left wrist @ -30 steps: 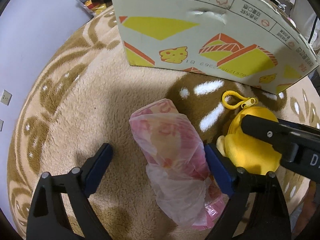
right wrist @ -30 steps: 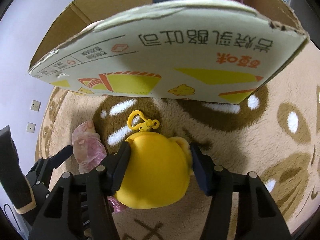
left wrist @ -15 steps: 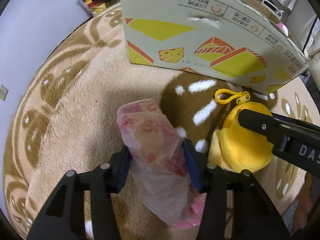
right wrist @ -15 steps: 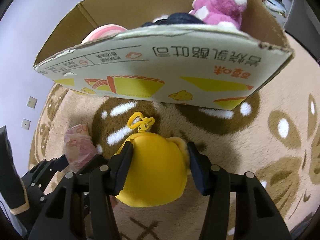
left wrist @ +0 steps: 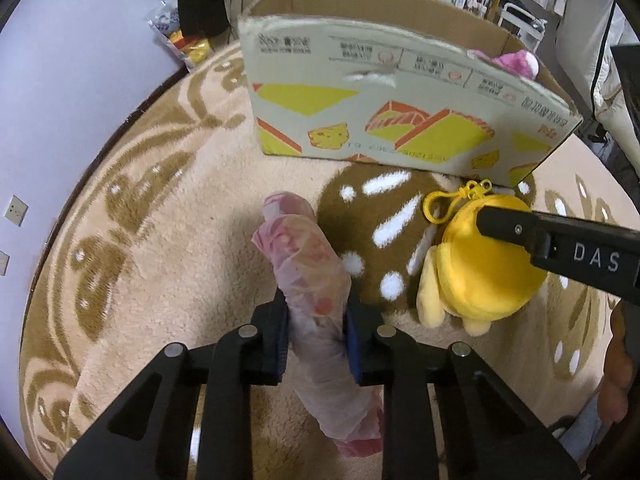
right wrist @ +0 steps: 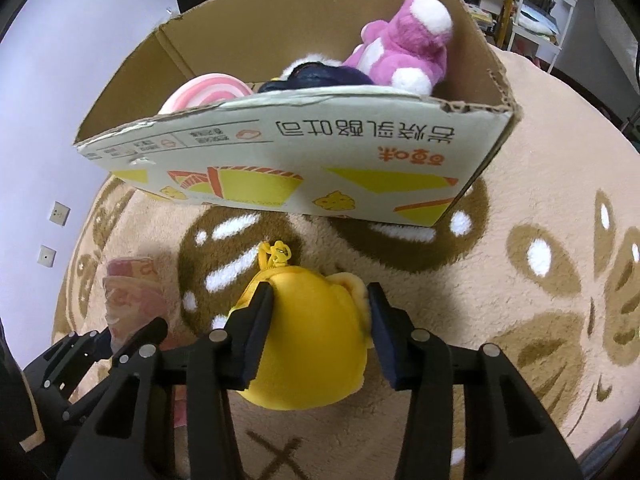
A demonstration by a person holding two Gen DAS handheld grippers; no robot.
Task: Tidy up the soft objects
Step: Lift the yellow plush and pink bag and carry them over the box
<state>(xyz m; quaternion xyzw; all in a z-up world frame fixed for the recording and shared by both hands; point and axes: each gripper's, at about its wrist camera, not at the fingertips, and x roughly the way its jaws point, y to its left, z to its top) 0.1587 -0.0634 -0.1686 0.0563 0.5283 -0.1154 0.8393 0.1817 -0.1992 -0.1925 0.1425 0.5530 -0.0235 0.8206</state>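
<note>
Pink bag (left wrist: 316, 292) being squeezed by left gripper (left wrist: 316, 336), long way pointing ahead. Yellow plush (right wrist: 308, 332) being squeezed by right gripper (right wrist: 320, 328). Open box (right wrist: 304, 168) being faced, straight ahead of both, right gripper nearer.
</note>
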